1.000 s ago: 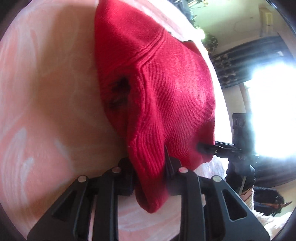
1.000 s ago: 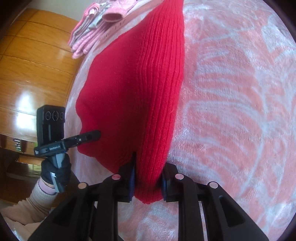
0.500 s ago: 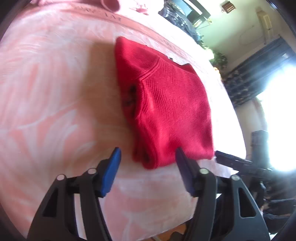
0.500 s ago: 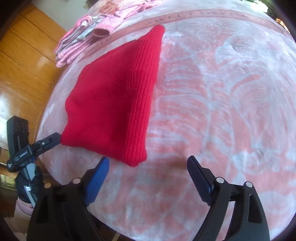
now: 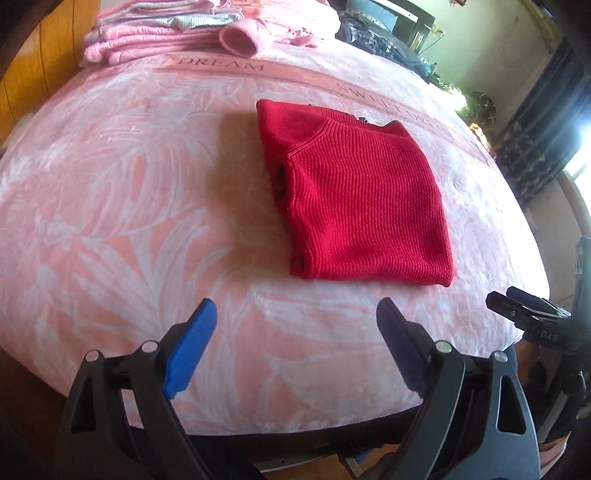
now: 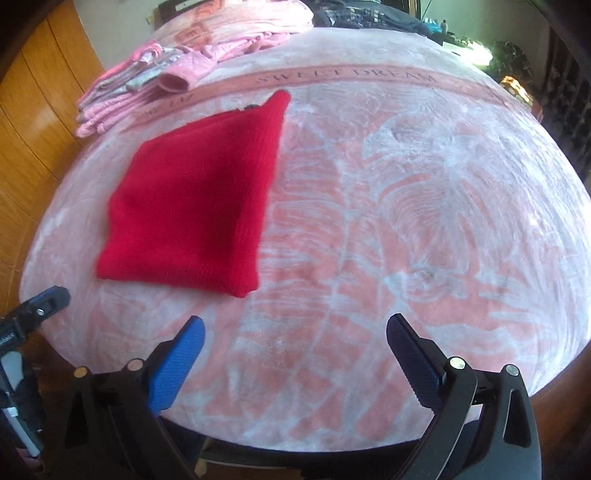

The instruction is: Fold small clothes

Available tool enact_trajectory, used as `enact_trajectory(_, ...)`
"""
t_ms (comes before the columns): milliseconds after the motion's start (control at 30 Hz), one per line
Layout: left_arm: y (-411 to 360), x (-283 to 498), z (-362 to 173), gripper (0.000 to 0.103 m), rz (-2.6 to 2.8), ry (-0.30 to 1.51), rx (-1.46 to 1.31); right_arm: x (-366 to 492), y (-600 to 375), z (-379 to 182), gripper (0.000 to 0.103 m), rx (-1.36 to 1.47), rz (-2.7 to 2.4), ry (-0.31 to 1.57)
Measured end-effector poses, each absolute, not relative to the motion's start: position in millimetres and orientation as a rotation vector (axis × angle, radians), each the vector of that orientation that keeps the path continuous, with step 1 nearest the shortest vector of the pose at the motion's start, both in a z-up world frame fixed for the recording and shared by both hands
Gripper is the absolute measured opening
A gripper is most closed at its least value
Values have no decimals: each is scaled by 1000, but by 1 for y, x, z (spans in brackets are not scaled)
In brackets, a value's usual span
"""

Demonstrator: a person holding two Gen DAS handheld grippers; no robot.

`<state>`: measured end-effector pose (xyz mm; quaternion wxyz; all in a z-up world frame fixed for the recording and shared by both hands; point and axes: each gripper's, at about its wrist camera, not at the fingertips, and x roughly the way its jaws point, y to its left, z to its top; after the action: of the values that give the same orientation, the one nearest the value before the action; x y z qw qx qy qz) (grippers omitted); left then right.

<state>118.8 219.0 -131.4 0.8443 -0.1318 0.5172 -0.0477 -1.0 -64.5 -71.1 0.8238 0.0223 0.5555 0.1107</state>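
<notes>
Left tool (image 5: 297,314) is spread wide, blue pads apart, nothing between them, hovering low over the near edge of the table (image 5: 332,373). Right tool (image 6: 293,330) is the same: fingers splayed, gap empty, held above the near rim and pointing across the surface. Each camera catches the other tool at its side: the right one pokes in at the right edge of the left view (image 5: 532,314), and the left one shows at the lower left of the right view (image 6: 37,306), with a gloved hand (image 6: 18,417) gripping its handle beneath.

Out ahead of both lies the red knit sweater (image 5: 354,206), folded into a flat rectangle and resting on the pink blanket (image 5: 110,192), clear of both tools. From the left view its open folded layers face left and its near edge sits just beyond the pads; from the right view it lies to the left of centre (image 6: 192,206), slightly blurred.

The blanket covers the whole table, pink with pale leaf shapes and a border band reading "SWEET DREAM". At the far left corner sits a stack of folded pink clothes (image 5: 177,33). Wood panelling (image 6: 33,122) runs along the left. Dark curtains (image 5: 535,147) and a bright window stand at the right, and a plant (image 6: 509,55) sits far back.
</notes>
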Motion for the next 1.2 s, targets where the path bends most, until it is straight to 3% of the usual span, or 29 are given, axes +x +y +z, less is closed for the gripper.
enact_trajectory(433, 209, 92, -107, 90, -93, 1081, -285, -35, -38, -26, 99, -31, 240, 1069)
enact_trajectory(1200, 214, 44, -63, 90, -4, 1009, -193, -58, -27, 4, 99, -67, 174, 984)
